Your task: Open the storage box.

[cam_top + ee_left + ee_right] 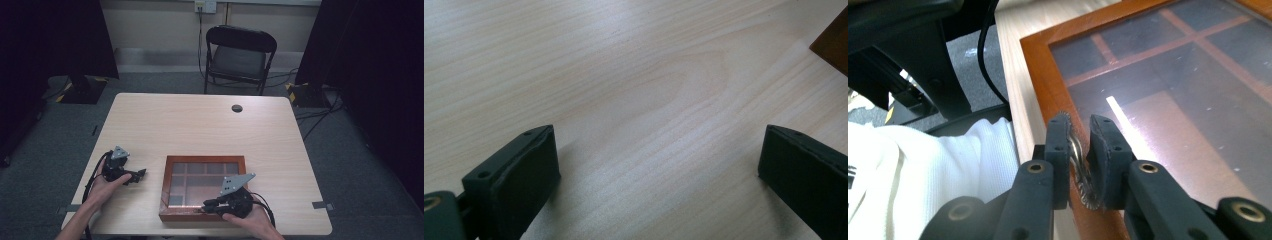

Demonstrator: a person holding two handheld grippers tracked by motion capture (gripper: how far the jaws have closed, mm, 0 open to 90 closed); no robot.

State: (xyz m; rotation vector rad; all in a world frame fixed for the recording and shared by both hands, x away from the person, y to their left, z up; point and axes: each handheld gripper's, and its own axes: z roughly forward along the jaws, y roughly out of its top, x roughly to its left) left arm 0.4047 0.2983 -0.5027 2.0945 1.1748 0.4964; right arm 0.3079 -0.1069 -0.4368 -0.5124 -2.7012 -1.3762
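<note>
1. Our right hand-held gripper [1079,150] has its jaws pinched tight on a small metal latch [1079,170] with a scalloped edge, sitting on the near rim of the wooden box [165,186].
2. That box is a reddish-brown case with a glass lid [1168,95], and we can see the divider grid through the glass. It sits flat at the near edge of the counter [200,125], a bit right of center.
3. Our left hand-held gripper [139,175] is over on the left, resting on bare wood with jaws spread wide and nothing between them. A dark corner of the box peeks in at the top right of its own view.
4. Further out, a black folding chair [239,55] stands past the far edge, on grey carpet with cables trailing about.
5. A white sleeve [923,165] shows beside the counter's edge in the right gripper view.
</note>
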